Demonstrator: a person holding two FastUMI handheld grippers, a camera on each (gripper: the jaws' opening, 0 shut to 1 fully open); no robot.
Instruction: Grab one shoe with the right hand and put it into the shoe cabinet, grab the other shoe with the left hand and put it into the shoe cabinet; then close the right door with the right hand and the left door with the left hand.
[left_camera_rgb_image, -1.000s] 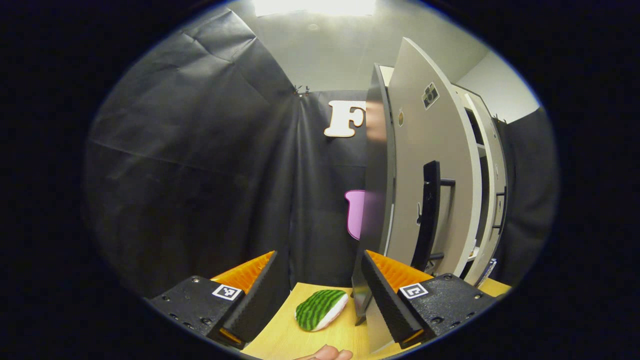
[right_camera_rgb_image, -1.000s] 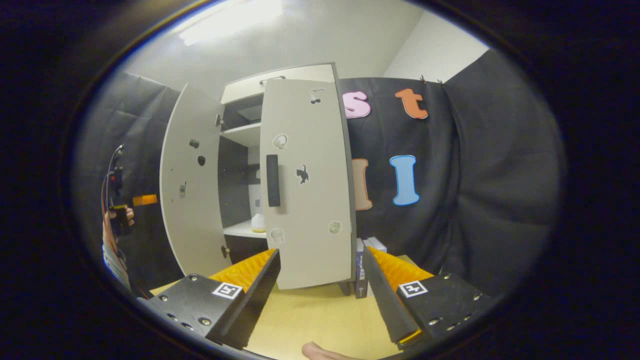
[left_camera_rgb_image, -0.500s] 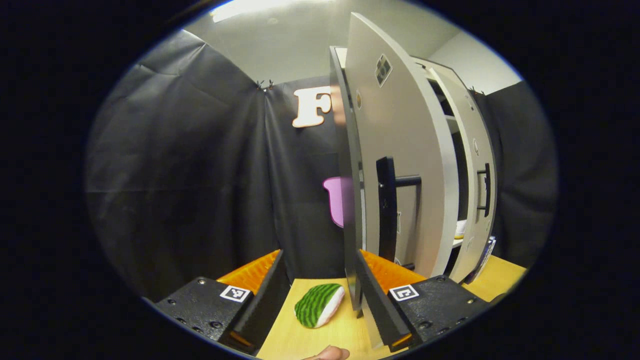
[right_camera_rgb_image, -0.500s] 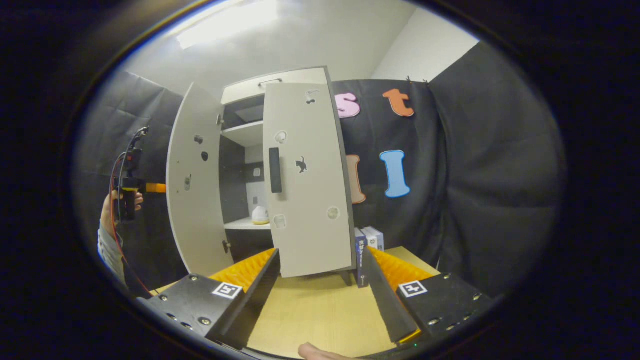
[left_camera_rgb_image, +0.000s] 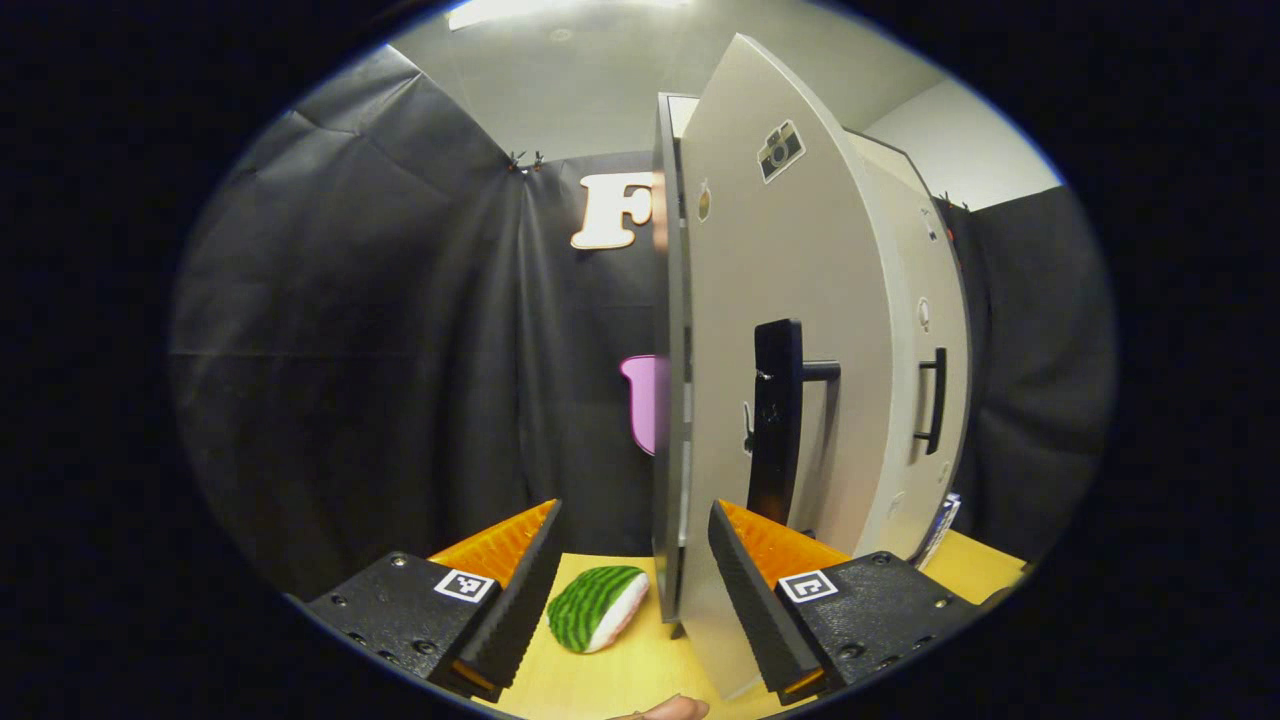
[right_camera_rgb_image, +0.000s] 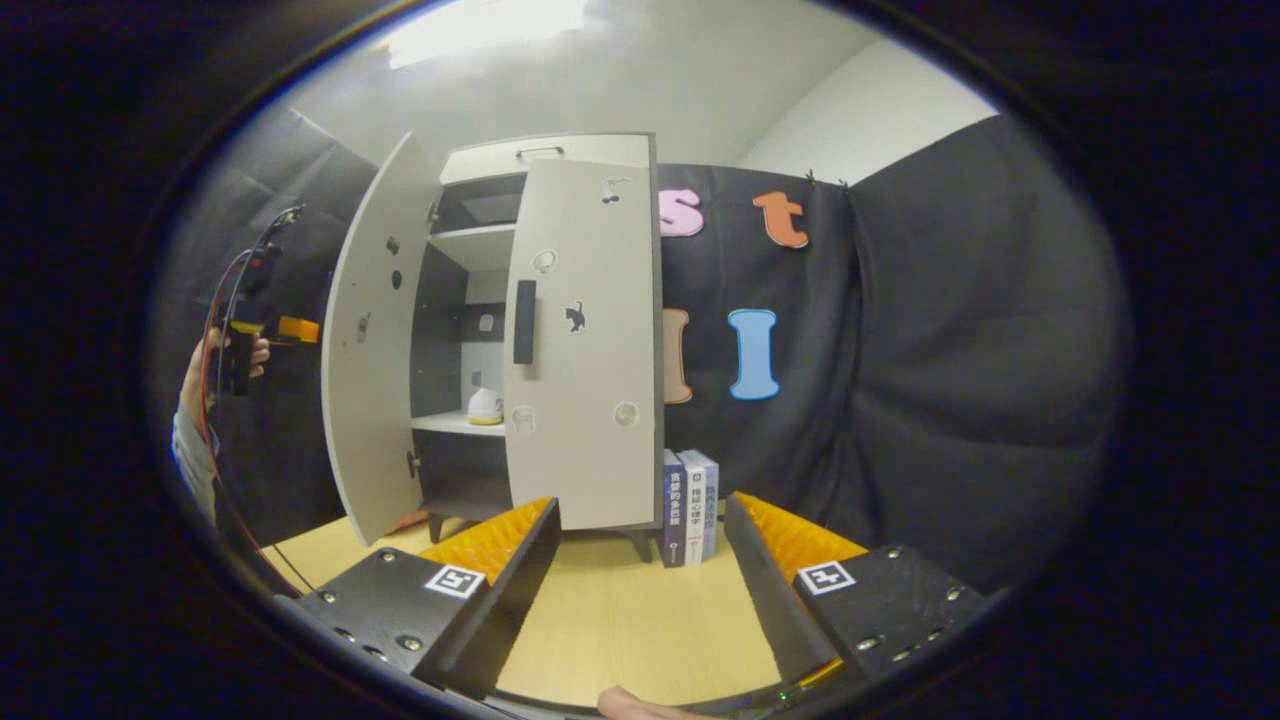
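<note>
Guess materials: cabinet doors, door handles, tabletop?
Left door and right door: probably laminated board, matte pale grey, flat faces with a darker edge. Handle: black bar, plastic or coated metal, can't tell which. Tabletop: light wood-grain surface, likely laminate or veneer.

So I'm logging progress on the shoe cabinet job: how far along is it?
Done: the right door looks closed and a shoe sits on the shelf; the other shoe can't be seen. In hand: the open left gripper is at the left door's edge. Left: shutting that door.
</note>
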